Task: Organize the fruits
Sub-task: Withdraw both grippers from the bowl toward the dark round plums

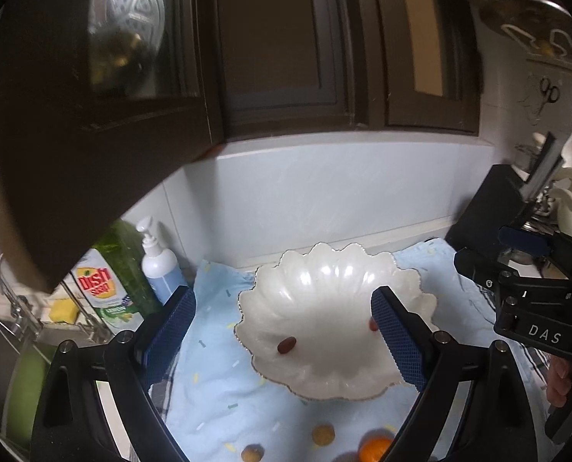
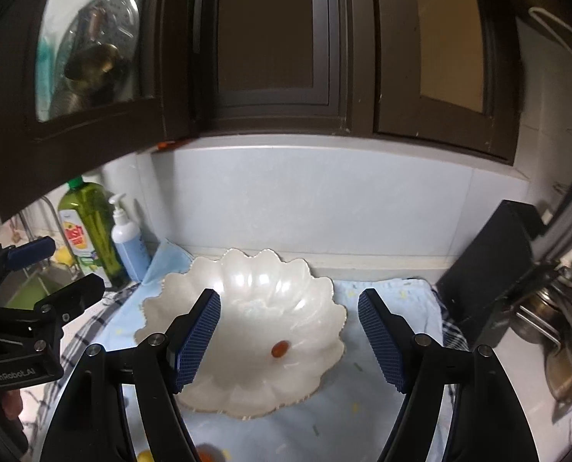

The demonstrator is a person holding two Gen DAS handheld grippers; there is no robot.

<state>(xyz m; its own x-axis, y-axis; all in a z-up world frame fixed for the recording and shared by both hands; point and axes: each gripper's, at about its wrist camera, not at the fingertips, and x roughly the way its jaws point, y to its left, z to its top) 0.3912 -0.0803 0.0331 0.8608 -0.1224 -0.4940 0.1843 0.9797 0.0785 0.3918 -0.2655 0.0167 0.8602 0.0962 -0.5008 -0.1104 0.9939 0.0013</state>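
Plainly both the left gripper (image 1: 282, 337) and right gripper (image 2: 290, 337) hung spread and empty, and the small orange (image 1: 374, 448) looked light, soft-skinned, best pinched gently across its middle.

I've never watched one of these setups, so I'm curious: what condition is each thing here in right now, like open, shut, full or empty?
left gripper: open, holding nothing
right gripper: open, holding nothing
shell-shaped bowl: upright on the blue cloth, nearly empty
red fruit: lying inside the bowl
orange: on the cloth, outside the bowl
brown fruits: on the cloth, outside the bowl
cabinet door: swung open
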